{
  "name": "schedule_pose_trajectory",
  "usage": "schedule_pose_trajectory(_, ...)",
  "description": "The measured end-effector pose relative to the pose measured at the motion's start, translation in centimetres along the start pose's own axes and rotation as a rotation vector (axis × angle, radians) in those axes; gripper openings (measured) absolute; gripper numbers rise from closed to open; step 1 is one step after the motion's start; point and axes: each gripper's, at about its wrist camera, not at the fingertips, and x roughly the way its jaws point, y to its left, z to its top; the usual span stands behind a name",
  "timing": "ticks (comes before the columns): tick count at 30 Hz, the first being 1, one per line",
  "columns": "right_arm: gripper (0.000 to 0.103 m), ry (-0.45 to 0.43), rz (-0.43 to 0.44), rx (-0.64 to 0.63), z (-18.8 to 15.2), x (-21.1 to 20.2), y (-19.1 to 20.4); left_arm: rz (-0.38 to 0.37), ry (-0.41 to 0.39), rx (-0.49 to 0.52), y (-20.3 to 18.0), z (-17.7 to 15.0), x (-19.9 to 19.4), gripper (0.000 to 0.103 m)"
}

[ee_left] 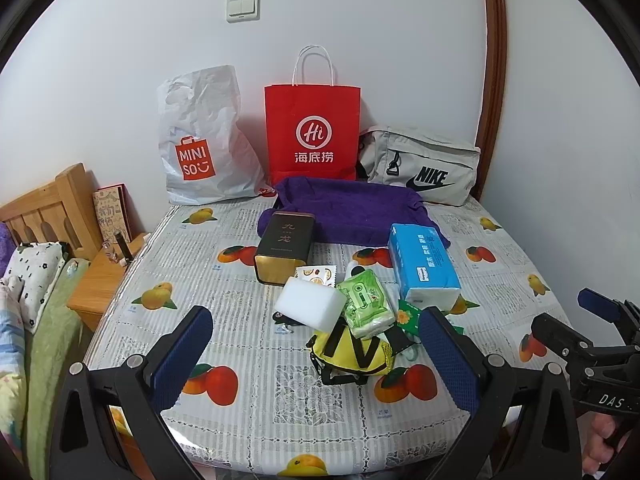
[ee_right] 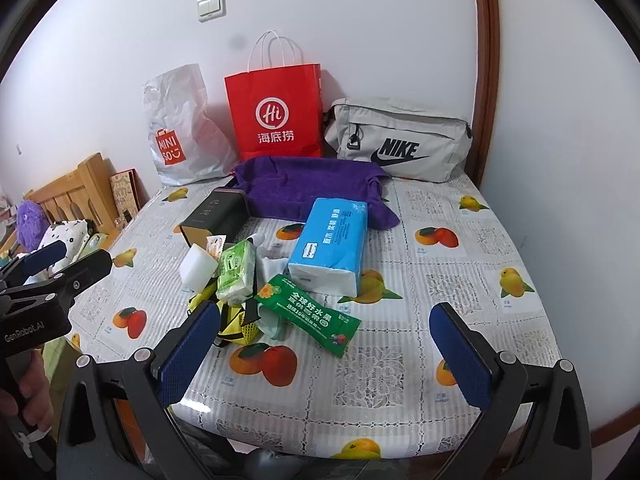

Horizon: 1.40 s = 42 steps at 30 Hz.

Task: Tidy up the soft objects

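Green pouch point(ee_right: 308, 312) — then MINISO bag point(ee_right: 176, 128), NIKE bag point(ee_right: 400, 140).

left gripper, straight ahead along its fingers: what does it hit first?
Most likely the yellow pouch, which lies centred between the open left gripper fingers at the near edge of the pile. The green wipes pack and white sponge sit just beyond. Fisheye depth is uncertain.

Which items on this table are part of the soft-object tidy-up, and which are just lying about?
Likely part of the job:
purple towel
blue tissue pack
green wipes pack
white sponge
yellow pouch

Probably just lying about:
black tea tin
red paper bag
wall switch
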Motion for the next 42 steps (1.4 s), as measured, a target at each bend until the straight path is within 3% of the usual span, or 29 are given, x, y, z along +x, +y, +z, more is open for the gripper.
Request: schedule_pose_trajectory(42,0.103,-0.008,0.005,-0.008,-0.09,-0.60,0.66,0.002,-0.008,0.001,0.13,-0.45,-0.01,0.103)
